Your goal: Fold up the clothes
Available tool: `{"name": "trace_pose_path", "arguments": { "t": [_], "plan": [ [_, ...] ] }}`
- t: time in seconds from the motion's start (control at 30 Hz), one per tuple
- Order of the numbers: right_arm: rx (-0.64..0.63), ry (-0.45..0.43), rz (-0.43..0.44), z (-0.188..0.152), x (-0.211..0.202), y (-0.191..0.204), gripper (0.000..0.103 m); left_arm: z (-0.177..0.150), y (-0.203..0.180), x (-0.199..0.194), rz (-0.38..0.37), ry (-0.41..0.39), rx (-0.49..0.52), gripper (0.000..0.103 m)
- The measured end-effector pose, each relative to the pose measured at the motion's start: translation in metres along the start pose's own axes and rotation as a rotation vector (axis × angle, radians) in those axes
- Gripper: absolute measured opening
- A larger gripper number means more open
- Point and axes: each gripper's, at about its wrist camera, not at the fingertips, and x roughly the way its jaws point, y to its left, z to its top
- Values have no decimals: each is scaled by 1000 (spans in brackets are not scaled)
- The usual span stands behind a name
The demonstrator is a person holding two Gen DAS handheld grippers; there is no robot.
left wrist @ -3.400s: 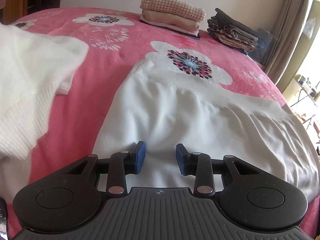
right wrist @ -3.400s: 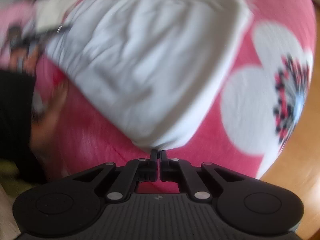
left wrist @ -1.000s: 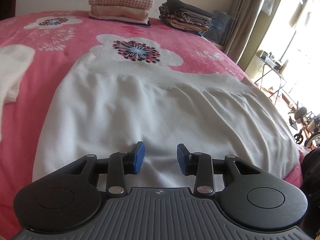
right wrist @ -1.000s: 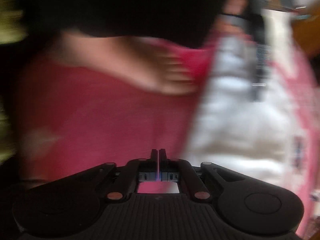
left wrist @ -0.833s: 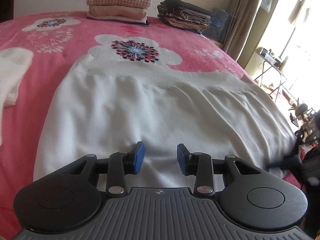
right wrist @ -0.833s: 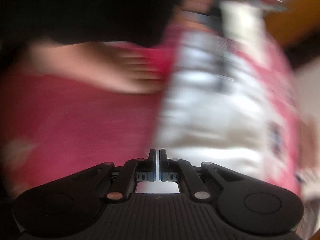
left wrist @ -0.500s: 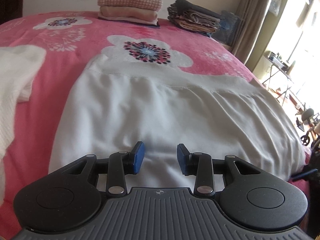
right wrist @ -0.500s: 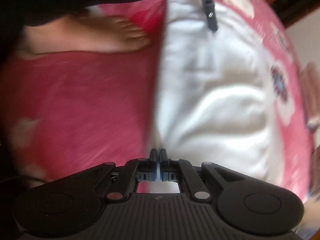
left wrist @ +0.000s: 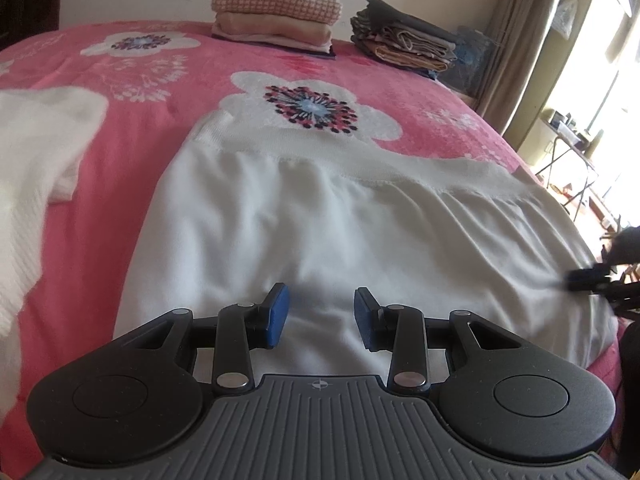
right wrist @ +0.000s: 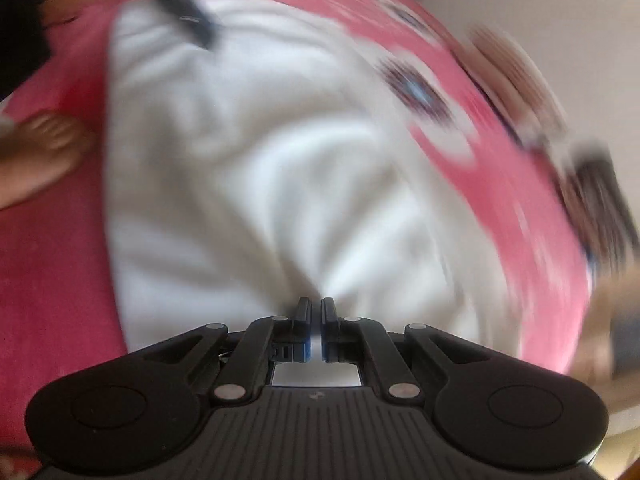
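A white garment [left wrist: 340,232] lies spread on the pink flowered bed cover [left wrist: 152,128], its ribbed hem toward the far side. My left gripper [left wrist: 322,316] is open just over the garment's near edge, with nothing pinched between its blue pads. It also shows as a dark bar [right wrist: 176,4] at the top left of the blurred right wrist view. My right gripper [right wrist: 316,304] is shut on the garment's [right wrist: 248,168] edge, and folds in the cloth fan out from its tips. In the left wrist view the right gripper [left wrist: 588,280] sits at the garment's right edge.
A white knit garment [left wrist: 36,160] lies heaped on the left. Two folded stacks stand at the far side, one pink checked [left wrist: 276,16] and one dark and tan [left wrist: 408,44]. The bed drops off at the right by a curtain [left wrist: 516,40]. A person's bare foot [right wrist: 40,152] rests on the cover.
The right wrist view has rolled and swept across the bed, and the cloth now bunches at its tips. The right gripper has come into the left wrist view at the garment's right edge. The left gripper stays open.
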Motion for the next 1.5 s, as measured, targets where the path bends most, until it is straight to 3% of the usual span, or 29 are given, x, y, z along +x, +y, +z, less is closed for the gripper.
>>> {"name": "trace_pose_path", "arguments": {
  "t": [0.17,0.27,0.37,0.4,0.5,0.63,0.7,0.87,1.07,1.2,1.27,1.43,1.5],
  "plan": [
    [193,183,-85,-64,-32,-30,4,2,1,2,0,7,-4,36],
    [304,136,-106,-62,-42,-42,4,3,-2,1,11,9,-3,36],
    [414,18,-20,-41,-39,-42,4,1,-3,-4,24,11,-7,36],
    [420,18,0,-39,-38,-37,4,0,-2,-7,29,13,-8,36],
    [432,88,29,-55,-45,-18,5,-4,1,-17,50,17,-1,36],
    [547,215,87,-85,-67,-12,5,-5,1,-26,76,20,0,36],
    [569,238,61,-90,-76,-13,5,-3,-4,-29,85,15,14,36],
    [578,123,-69,-67,-74,-23,5,12,-27,-27,46,-14,58,37],
    [465,13,-29,-10,-34,-7,5,23,-59,2,19,15,128,37],
    [500,-30,1,9,-12,-6,5,20,-68,30,23,65,170,38],
    [571,-33,12,10,-1,-13,5,19,-59,38,80,89,147,37],
    [749,-15,-25,-7,5,-38,5,31,-23,25,75,80,-37,36],
    [757,-14,-36,-7,5,-39,5,35,-26,21,124,97,-24,38]
  ]
}}
